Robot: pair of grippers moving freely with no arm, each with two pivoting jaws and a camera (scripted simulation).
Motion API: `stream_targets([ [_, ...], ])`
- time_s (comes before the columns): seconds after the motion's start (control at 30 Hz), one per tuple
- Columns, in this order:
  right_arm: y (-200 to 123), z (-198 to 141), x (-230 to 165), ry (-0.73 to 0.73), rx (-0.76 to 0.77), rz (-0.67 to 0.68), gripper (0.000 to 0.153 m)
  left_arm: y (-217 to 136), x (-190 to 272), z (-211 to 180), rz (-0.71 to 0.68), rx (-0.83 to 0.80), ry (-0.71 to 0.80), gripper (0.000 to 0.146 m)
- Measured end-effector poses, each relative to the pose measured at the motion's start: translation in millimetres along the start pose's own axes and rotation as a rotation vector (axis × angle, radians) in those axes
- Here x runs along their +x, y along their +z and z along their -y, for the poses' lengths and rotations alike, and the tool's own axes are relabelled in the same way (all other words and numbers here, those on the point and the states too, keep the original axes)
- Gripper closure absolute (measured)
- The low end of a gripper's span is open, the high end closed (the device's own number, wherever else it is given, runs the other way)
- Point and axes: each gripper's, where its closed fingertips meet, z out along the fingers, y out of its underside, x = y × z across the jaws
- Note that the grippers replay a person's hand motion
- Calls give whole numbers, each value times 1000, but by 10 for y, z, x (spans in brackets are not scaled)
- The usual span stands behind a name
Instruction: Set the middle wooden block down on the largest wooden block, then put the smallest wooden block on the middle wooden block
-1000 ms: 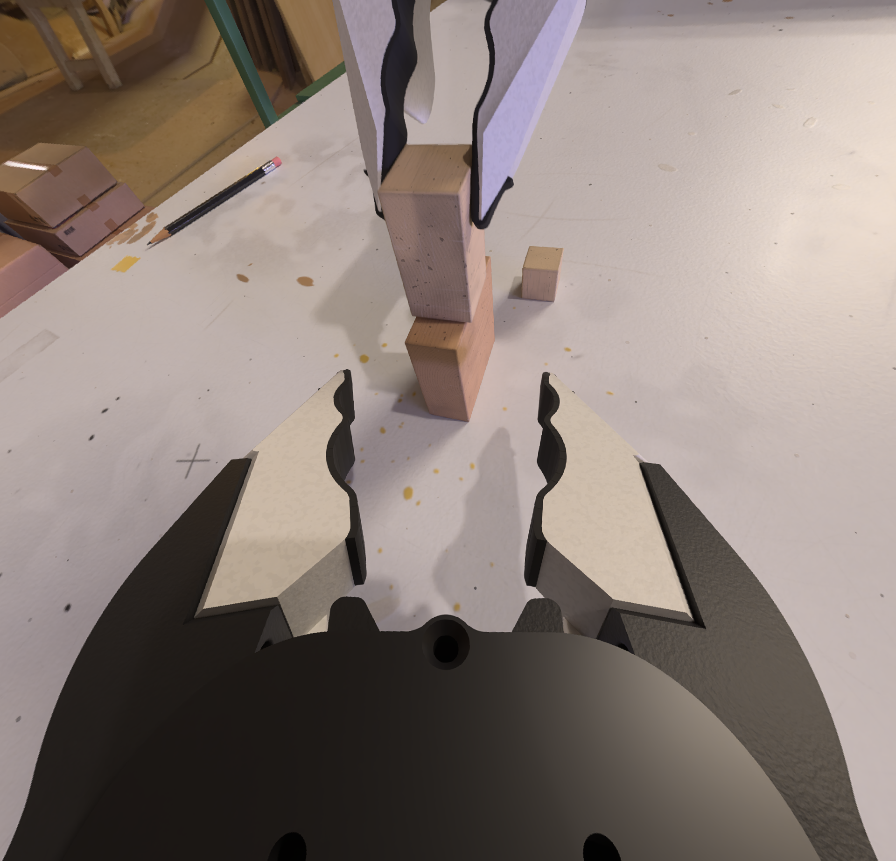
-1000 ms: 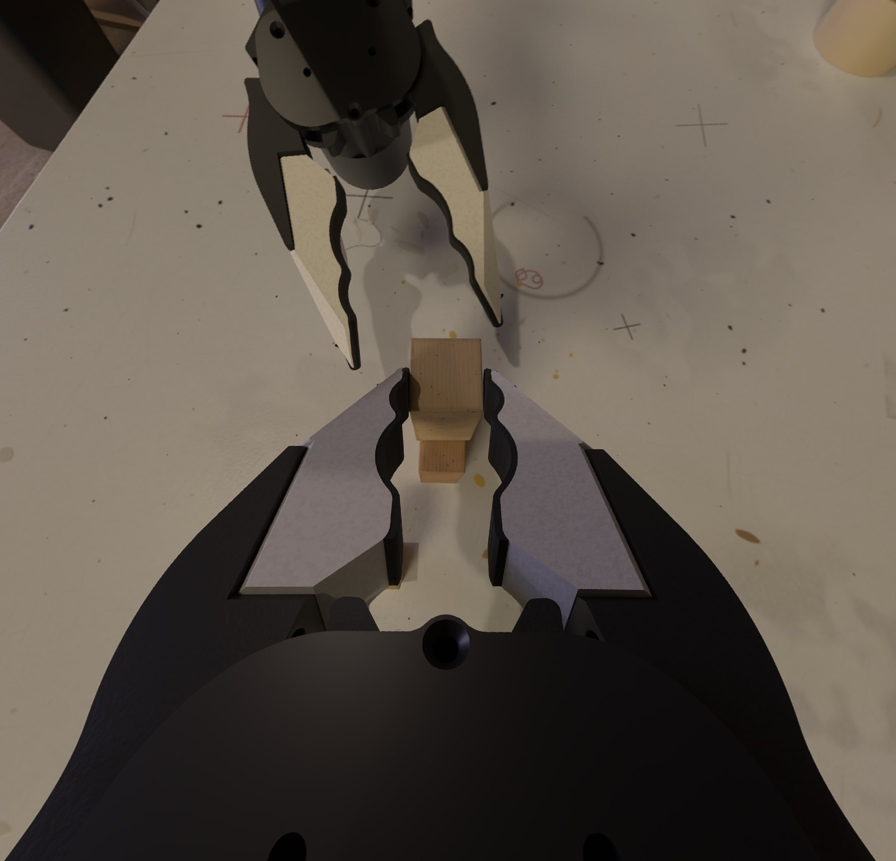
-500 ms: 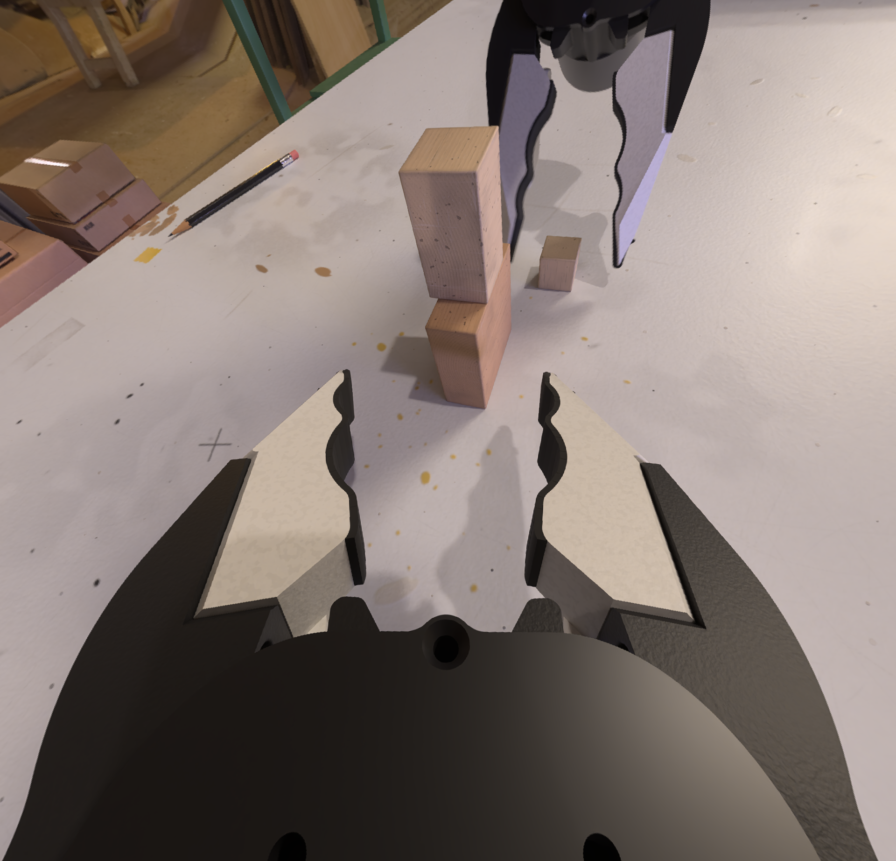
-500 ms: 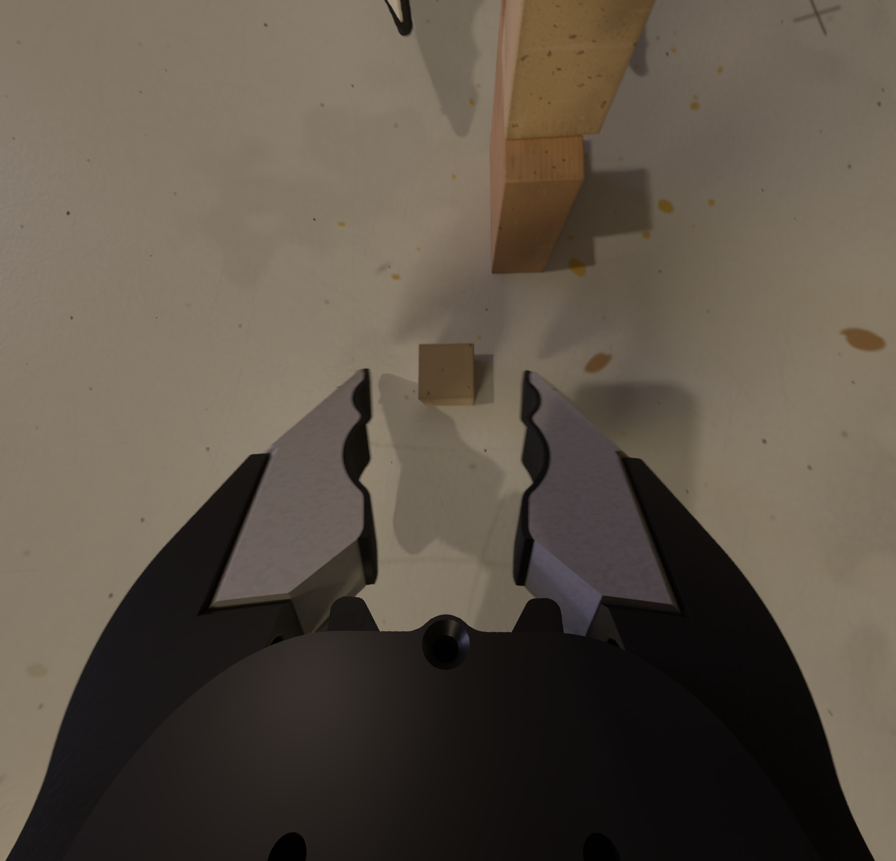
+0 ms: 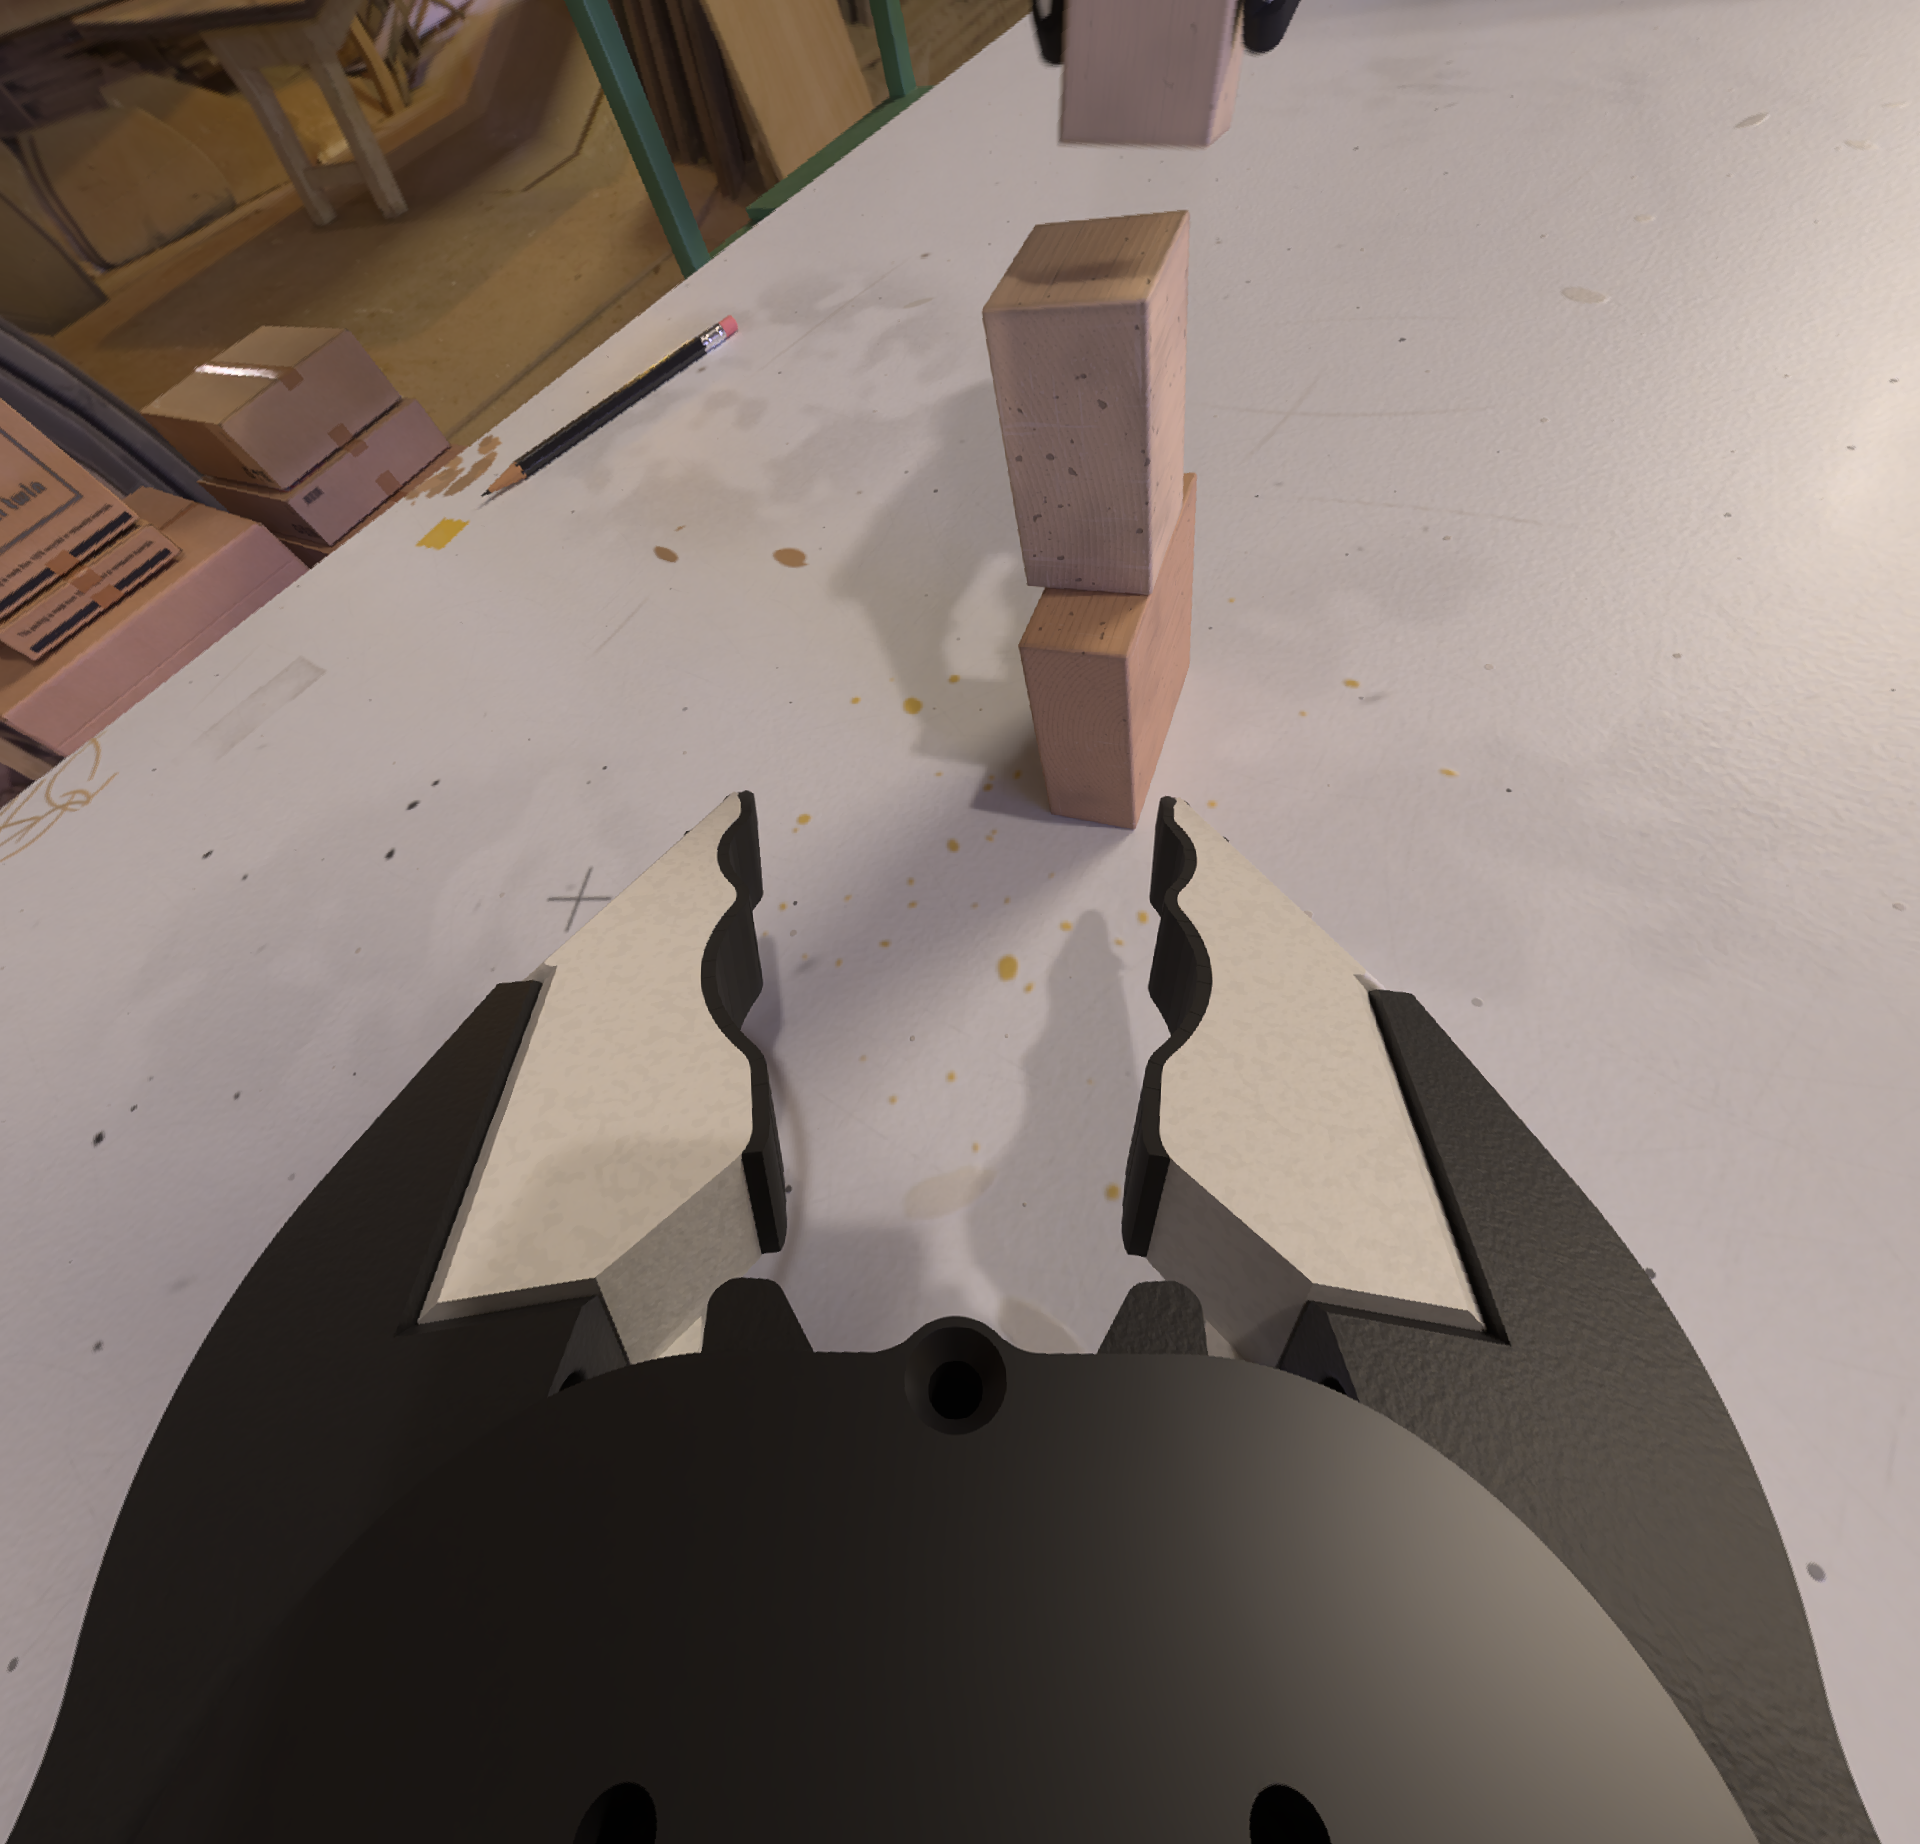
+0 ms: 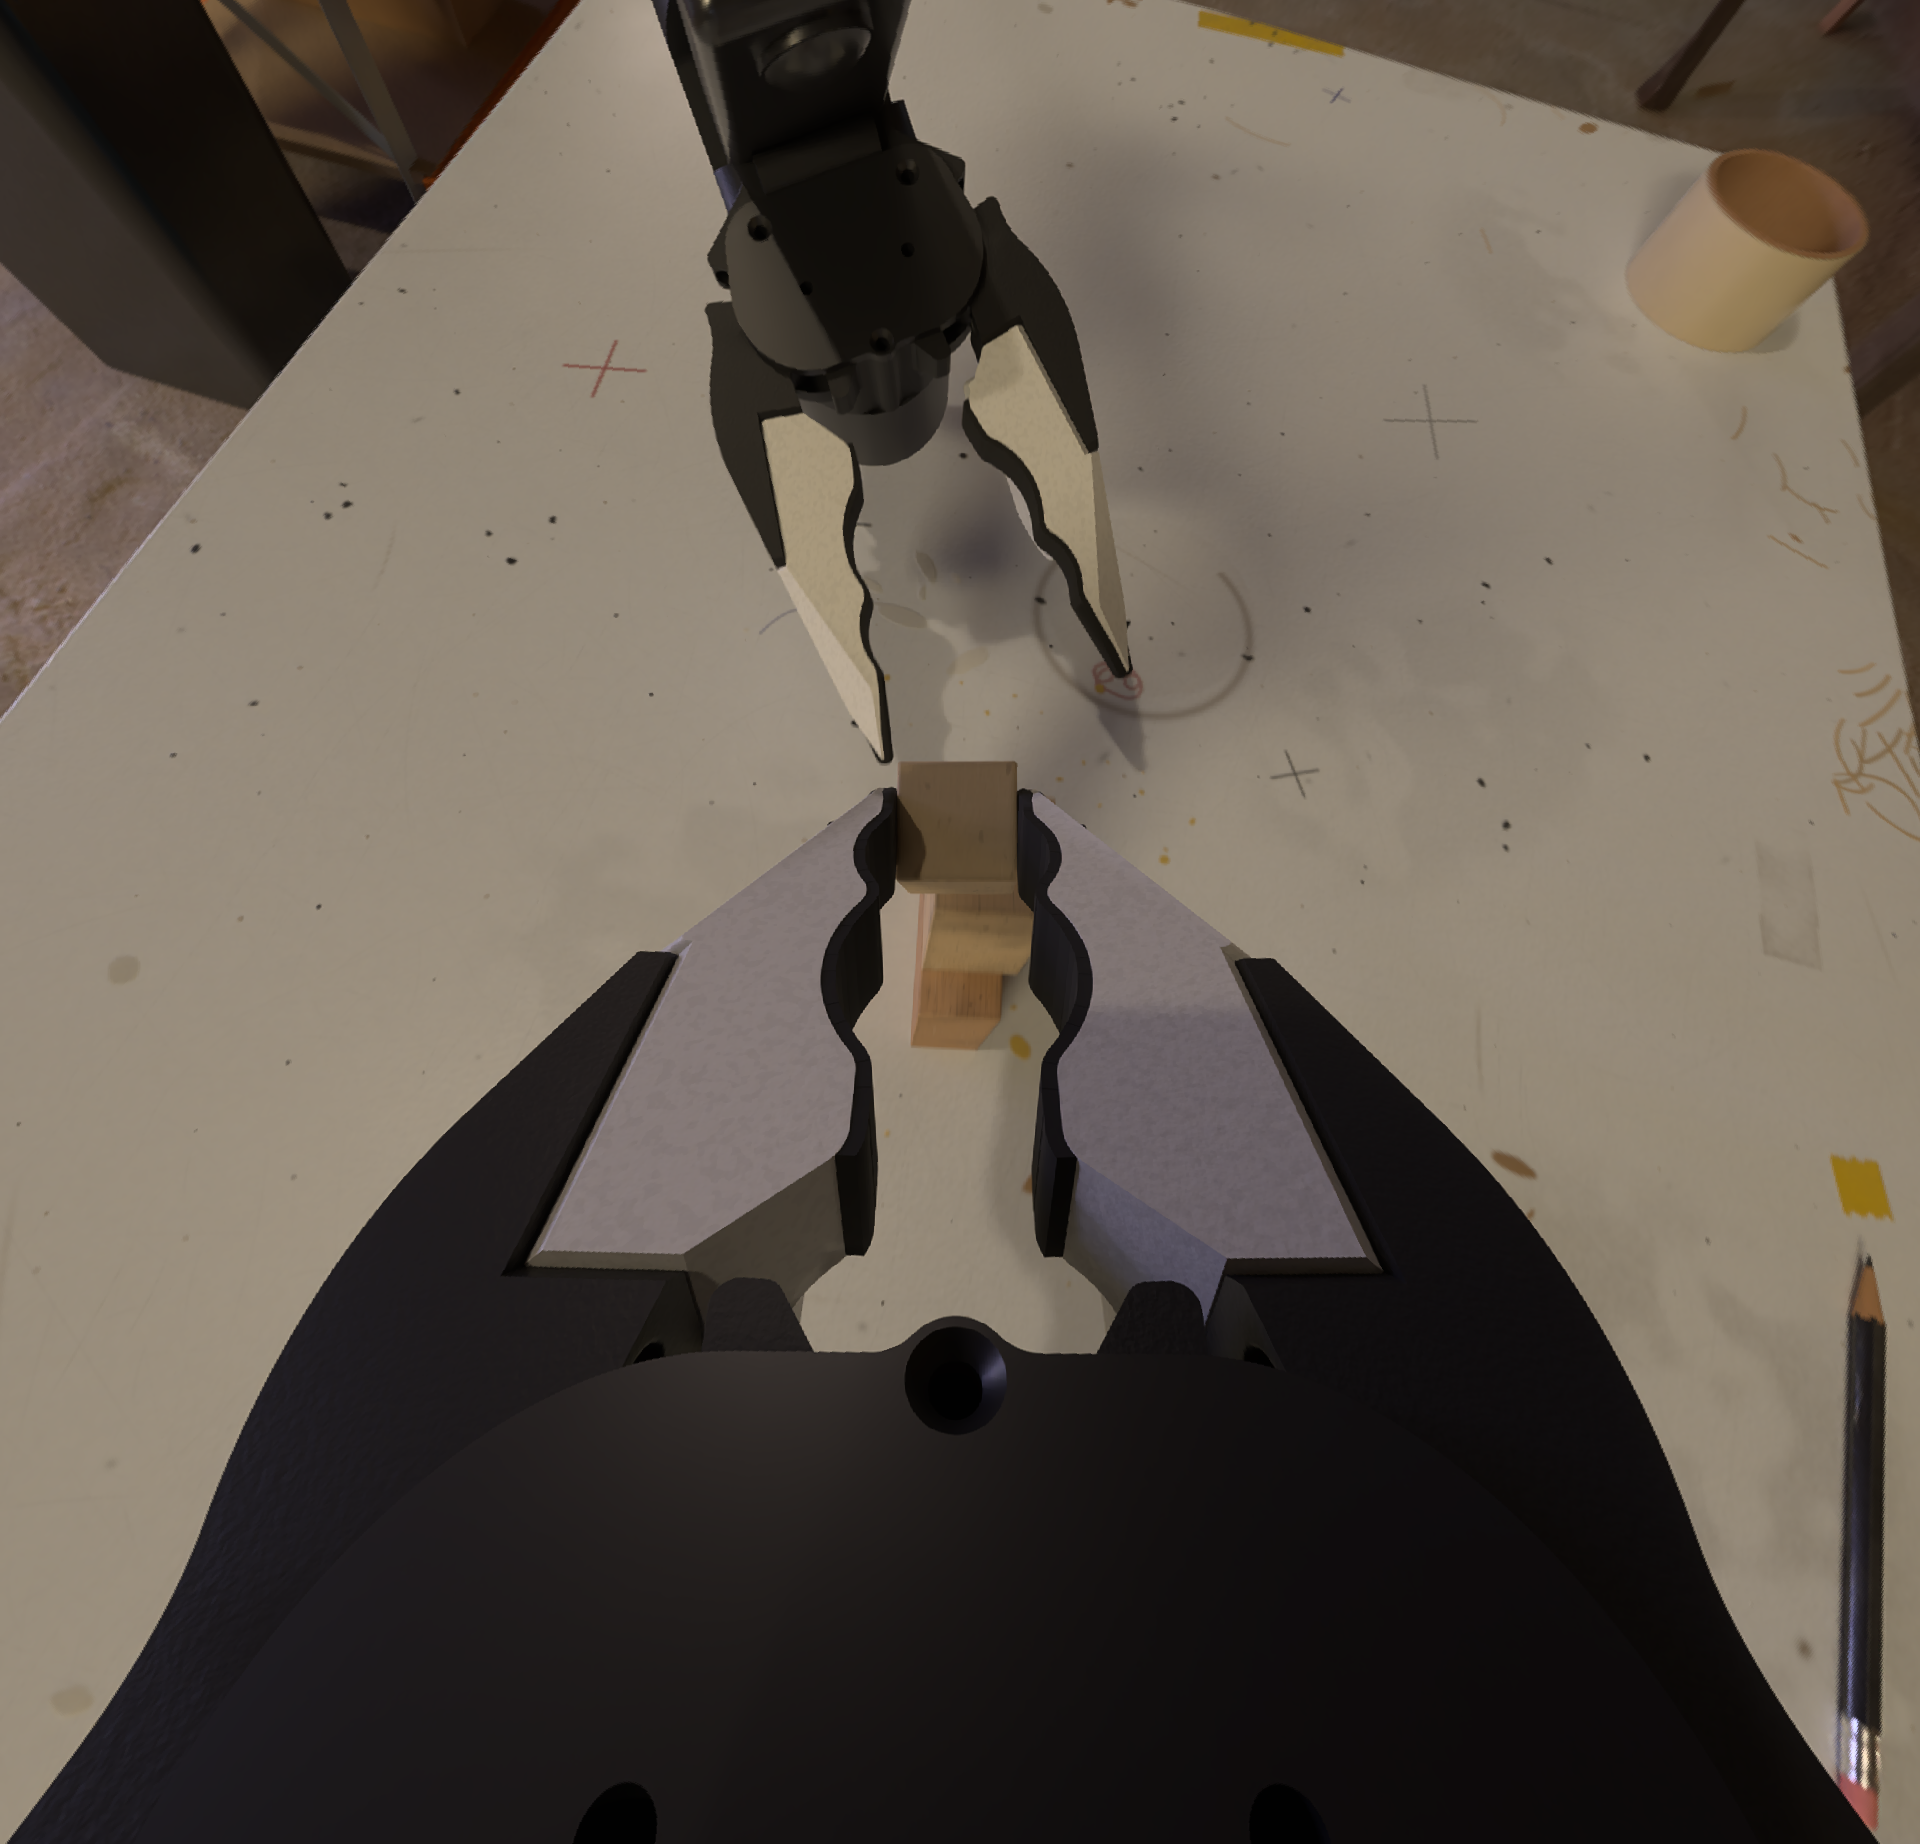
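Here, the right gripper (image 6: 956, 838), clamped on the smallest wooden block (image 6: 957, 826), hangs above the middle wooden block (image 5: 1086, 433) stacked on the largest wooden block (image 5: 1101, 703); the left gripper (image 5: 956, 818) gapes empty nearby.

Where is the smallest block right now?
The smallest block is held in the right gripper, in the air above the middle block, at the top of the left wrist view.

Blocks (image 5: 1091, 444) matt speckled wood; table (image 5: 1558, 755) matt, paint-spattered; tongs (image 5: 954, 818) matt, textured pads.
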Motion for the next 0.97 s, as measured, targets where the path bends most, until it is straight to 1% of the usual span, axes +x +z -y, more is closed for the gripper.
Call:
stream_targets([
  [0.13,180,15,29,4,-61,9,130,-3,5,4,-6,5,-2,70],
  [0.3,211,-7,67,31,-72,-6,130,2,19,-2,-18,0,-1,70],
  [0.37,212,-22,83,27,-78,-17,111,8,25,-6,-19,-4,4,70],
  [0.4,205,-22,88,25,-78,-23,104,9,26,-7,-18,-5,5,70],
  [0.57,81,22,111,19,-47,-53,99,4,18,-3,-15,0,-1,70],
  [0.67,-42,4,100,12,-31,-82,101,-8,2,1,-5,8,6,73],
  [0.73,-131,-57,99,27,-14,-102,111,-31,-15,9,6,21,16,81],
  [0.77,-173,-96,104,40,1,-113,118,-49,-24,18,7,34,17,89],
  [0.8,-211,-148,114,58,16,-126,127,-71,-39,21,11,47,21,100],
  [0.83,-242,-225,129,80,16,-143,132,-94,-62,13,21,53,25,112],
  [0.9,-290,-397,166,117,-6,-192,133,-145,-130,-34,45,42,43,140],
  [0.93,-310,-473,170,132,-6,-213,133,-172,-190,-68,80,27,53,146],
  [0.97,-324,-530,166,147,-1,-225,133,-194,-230,-97,103,8,59,146],
])
